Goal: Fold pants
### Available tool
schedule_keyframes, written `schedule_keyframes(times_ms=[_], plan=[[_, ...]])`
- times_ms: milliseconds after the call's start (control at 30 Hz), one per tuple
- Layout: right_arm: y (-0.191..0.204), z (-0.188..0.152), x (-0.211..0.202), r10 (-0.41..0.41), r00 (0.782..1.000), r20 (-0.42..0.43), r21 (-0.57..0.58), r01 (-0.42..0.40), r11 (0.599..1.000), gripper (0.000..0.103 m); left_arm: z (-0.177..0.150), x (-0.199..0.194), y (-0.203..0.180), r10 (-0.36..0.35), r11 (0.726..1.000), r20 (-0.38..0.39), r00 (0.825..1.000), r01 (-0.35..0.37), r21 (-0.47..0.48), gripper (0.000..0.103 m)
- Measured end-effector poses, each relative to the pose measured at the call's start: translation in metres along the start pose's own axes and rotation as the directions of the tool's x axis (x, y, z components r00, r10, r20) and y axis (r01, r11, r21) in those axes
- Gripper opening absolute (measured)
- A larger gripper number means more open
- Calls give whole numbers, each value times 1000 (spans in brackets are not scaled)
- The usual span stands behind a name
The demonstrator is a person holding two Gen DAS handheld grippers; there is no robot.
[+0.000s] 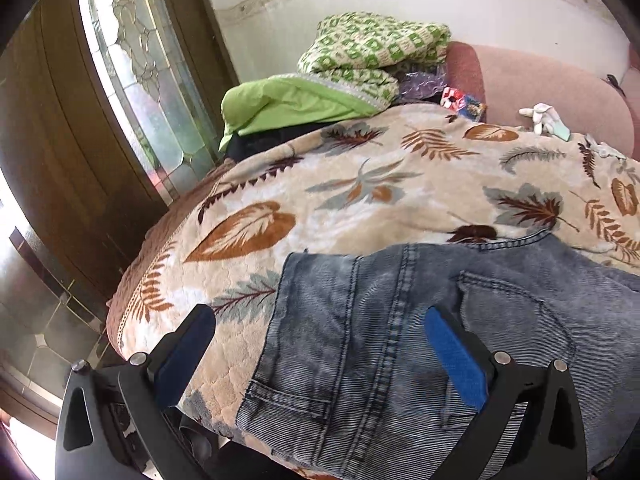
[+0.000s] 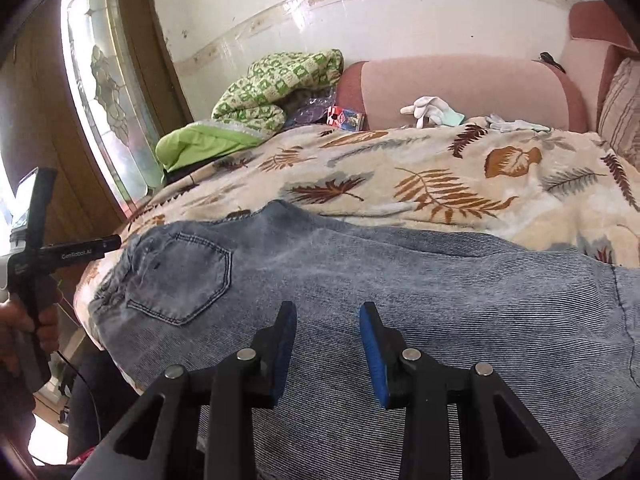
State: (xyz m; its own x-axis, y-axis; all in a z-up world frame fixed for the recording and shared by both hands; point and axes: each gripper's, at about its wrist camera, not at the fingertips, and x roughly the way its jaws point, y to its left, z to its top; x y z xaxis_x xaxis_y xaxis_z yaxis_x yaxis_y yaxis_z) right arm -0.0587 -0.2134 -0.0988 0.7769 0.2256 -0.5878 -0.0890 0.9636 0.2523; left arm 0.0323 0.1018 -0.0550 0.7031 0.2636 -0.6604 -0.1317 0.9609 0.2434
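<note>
Pants (image 2: 360,276) lie flat on the leaf-print blanket (image 2: 460,176). We judge the denim heavy, limp, non-slippery; grip doubled waistband or hem. Left gripper (image 1: 320,344) spread wide; right gripper (image 2: 328,336) moderately spread, both empty.

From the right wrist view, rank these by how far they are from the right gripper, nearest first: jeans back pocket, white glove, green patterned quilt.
Measured from the right gripper, jaws open above the denim:
1. Jeans back pocket, just left of the jaws.
2. White glove, ahead and slightly right, at the sofa back.
3. Green patterned quilt, far left by the wall; its gap to the glove is small, so treat this order loosely.
</note>
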Motion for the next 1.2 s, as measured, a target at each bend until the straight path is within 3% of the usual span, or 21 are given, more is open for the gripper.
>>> schedule_keyframes(times_ms=[567, 1200], plan=[[-26, 14, -36, -3, 993, 115, 105, -9, 994, 36, 13, -41, -59, -51, 991, 70, 996, 42, 125, 103], [-36, 12, -22, -58, 998, 36, 138, 52, 989, 36, 6, -42, -90, -98, 979, 58, 994, 85, 184, 103]])
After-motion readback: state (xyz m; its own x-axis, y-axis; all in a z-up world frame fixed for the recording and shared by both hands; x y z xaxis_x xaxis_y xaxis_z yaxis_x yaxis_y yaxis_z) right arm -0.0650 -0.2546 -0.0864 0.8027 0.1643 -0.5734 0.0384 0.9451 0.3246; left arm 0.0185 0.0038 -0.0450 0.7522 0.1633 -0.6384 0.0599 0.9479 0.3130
